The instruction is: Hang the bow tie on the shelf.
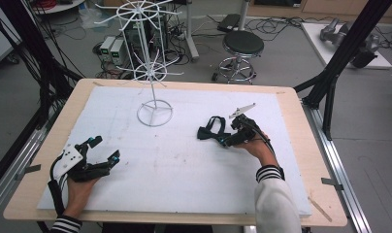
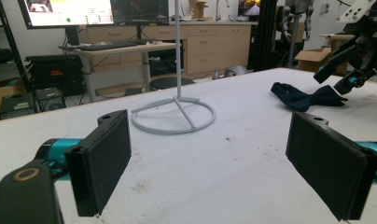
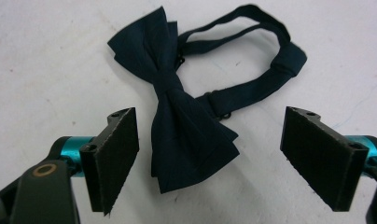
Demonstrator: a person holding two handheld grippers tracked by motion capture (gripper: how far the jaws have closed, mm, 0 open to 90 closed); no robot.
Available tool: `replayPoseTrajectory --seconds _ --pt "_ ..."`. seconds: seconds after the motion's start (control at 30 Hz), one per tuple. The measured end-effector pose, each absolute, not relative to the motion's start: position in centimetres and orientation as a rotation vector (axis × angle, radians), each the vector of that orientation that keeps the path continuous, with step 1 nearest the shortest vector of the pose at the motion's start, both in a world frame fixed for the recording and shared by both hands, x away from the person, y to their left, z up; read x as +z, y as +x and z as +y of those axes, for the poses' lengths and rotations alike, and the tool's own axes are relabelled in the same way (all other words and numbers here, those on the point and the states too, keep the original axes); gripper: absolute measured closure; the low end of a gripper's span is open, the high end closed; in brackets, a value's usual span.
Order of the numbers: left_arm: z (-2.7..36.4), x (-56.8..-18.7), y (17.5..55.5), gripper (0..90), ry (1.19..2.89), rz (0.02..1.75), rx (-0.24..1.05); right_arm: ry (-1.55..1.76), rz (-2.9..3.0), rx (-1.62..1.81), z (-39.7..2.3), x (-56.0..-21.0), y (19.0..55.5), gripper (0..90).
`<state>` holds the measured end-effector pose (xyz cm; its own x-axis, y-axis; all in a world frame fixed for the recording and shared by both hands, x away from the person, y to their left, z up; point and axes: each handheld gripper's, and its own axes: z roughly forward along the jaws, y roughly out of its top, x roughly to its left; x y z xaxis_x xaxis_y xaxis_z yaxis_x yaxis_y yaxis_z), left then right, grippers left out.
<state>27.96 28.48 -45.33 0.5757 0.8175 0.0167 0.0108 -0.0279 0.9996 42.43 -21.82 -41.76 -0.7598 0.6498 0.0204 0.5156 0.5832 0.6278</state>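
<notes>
Up close, bow tie (image 3: 186,116) strap looped, jaws apart

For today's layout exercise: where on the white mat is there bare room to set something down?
Bare: the wide stretch between the left claw and the bow tie, in front of the stand's ring base; also the far corners. Crowded: around the bow tie, where the right claw hovers open.

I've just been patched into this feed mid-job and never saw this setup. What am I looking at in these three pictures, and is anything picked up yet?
A person holds a hand-held two-jaw gripper in each hand. The high view looks down on the white foam-covered table; each gripper view comes from a camera on that gripper. A dark navy fabric bow tie with its strap and a white wire display stand are on the table. The right gripper is open, straddling the bow tie without gripping it. The left gripper is open, holding nothing.
</notes>
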Motion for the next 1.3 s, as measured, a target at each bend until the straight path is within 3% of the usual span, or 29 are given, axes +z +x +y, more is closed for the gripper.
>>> replayPoseTrajectory --seconds 0.23,0.53,1.03,1.3 --pt "28.5 -45.3 28.0 14.5 1.470 0.745 0.753 0.975 2.648 0.899 -21.7 -42.2 42.7 33.9" --pt "28.5 -45.3 28.0 14.5 1.471 0.747 0.753 0.982 2.685 0.874 -21.4 -42.5 42.7 42.9" --pt "28.5 -45.3 27.9 14.5 1.470 0.747 0.753 0.946 2.734 0.834 -20.8 -42.3 42.3 75.3" --pt "28.5 -45.3 27.9 14.5 1.469 0.747 0.753 0.925 2.738 0.872 -20.7 -42.1 42.2 81.5"
